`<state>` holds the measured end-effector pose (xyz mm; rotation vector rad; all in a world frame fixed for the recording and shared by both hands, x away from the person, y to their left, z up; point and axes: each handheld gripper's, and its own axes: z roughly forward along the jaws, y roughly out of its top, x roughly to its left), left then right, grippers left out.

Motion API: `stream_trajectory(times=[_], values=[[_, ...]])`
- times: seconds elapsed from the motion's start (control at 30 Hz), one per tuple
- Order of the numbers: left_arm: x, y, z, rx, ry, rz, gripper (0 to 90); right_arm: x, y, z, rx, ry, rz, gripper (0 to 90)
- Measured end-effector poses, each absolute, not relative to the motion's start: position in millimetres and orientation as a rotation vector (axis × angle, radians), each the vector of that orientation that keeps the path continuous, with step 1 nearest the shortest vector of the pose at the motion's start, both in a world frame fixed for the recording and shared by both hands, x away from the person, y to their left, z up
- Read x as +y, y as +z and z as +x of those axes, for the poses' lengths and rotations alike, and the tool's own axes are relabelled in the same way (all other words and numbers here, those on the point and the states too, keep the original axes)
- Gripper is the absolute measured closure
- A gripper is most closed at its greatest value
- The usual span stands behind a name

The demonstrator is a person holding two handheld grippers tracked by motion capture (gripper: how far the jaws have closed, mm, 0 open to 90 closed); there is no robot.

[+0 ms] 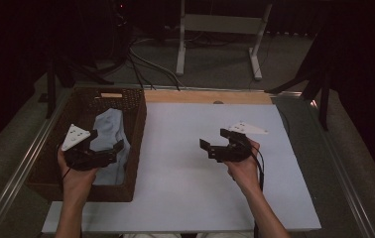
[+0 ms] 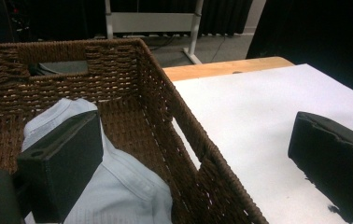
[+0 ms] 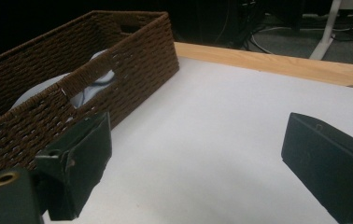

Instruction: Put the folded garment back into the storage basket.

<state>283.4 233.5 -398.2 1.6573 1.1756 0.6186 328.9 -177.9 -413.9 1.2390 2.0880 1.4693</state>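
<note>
A brown wicker basket (image 1: 137, 124) stands at the table's left and holds a folded light-blue shirt (image 1: 109, 130). My left gripper (image 1: 106, 141) hovers open over the basket's near right part. In the left gripper view its jaws straddle the basket's right wall (image 2: 198, 154), one above the shirt (image 2: 118, 186) and one above the white surface, gripping nothing. My right gripper (image 1: 215, 140) hangs open over the white table top (image 1: 185, 198), right of the basket. Nothing lies between its jaws in the right gripper view, where the basket (image 3: 132, 56) and a bit of shirt (image 3: 83, 95) sit to the left.
A wooden strip (image 1: 210, 96) runs along the table's far edge. Metal rails (image 1: 22, 163) border the sides. Beyond it on the floor stand a white desk frame (image 1: 220, 29) and cables (image 1: 141, 64). White surface stretches right of the basket.
</note>
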Motion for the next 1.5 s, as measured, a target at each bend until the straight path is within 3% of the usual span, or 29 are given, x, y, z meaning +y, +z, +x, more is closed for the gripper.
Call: stream_trajectory(times=[0.7,1.5], values=[[238.1,-400.6,278.4,1.178,0.623,1.650,4.9,-233.5,-426.5,309.1,1.988,1.456,1.262,8.5],[243.5,-406.0,270.4,1.191,0.603,1.644,4.9,-268.4,-429.7,286.0,1.884,1.460,1.261,8.5]])
